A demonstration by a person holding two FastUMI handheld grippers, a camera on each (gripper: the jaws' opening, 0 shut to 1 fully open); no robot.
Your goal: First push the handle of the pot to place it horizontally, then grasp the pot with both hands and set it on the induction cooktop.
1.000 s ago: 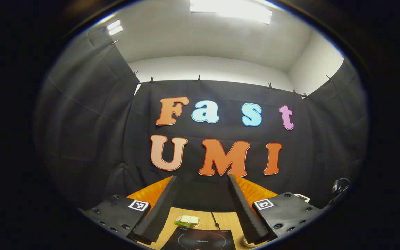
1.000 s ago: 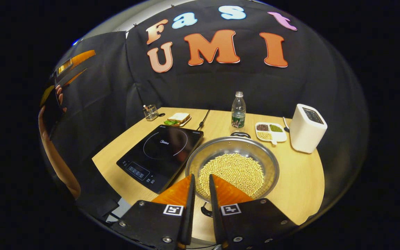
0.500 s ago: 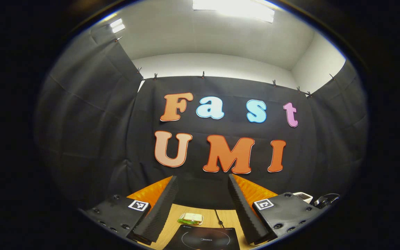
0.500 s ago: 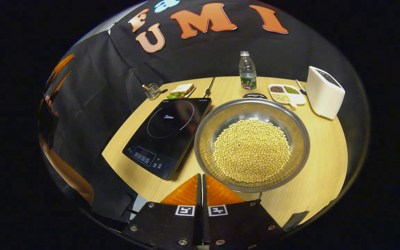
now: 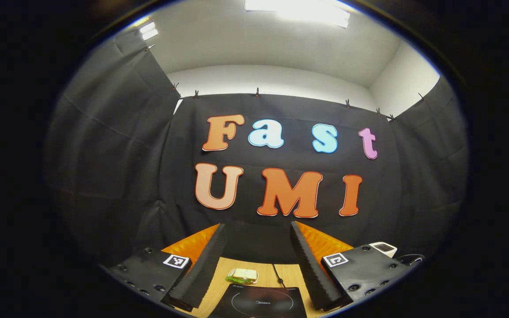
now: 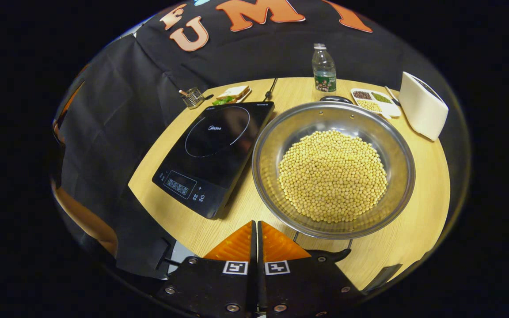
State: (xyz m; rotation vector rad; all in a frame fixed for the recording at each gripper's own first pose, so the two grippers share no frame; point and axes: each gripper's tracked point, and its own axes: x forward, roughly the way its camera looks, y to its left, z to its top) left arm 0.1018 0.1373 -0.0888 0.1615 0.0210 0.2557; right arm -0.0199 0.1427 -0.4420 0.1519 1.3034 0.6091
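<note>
A wide steel pot (image 6: 276, 132) full of yellow beans stands on the round wooden table, just right of the black induction cooktop (image 6: 214, 150). Its far black handle (image 6: 336, 99) points toward the wall. Its near handle (image 6: 330, 254) lies at the table's front edge, partly behind my gripper's body. My right gripper (image 6: 255, 223) is shut with nothing in it, above the table edge just left of that near handle. My left gripper (image 5: 258, 226) is open and empty, held high and facing the wall, with the cooktop (image 5: 259, 303) far below it.
Along the back of the table stand a water bottle (image 6: 324, 68), a divided dish of beans (image 6: 371, 100), a white appliance (image 6: 422, 106), a sandwich plate (image 6: 232, 93) and a small glass holder (image 6: 191, 97). The cooktop's cable (image 6: 271, 88) runs back. A person's arm (image 6: 84, 218) is at left.
My right gripper has gone from slightly open to shut and has tipped down closer over the pot. The left gripper has barely shifted.
</note>
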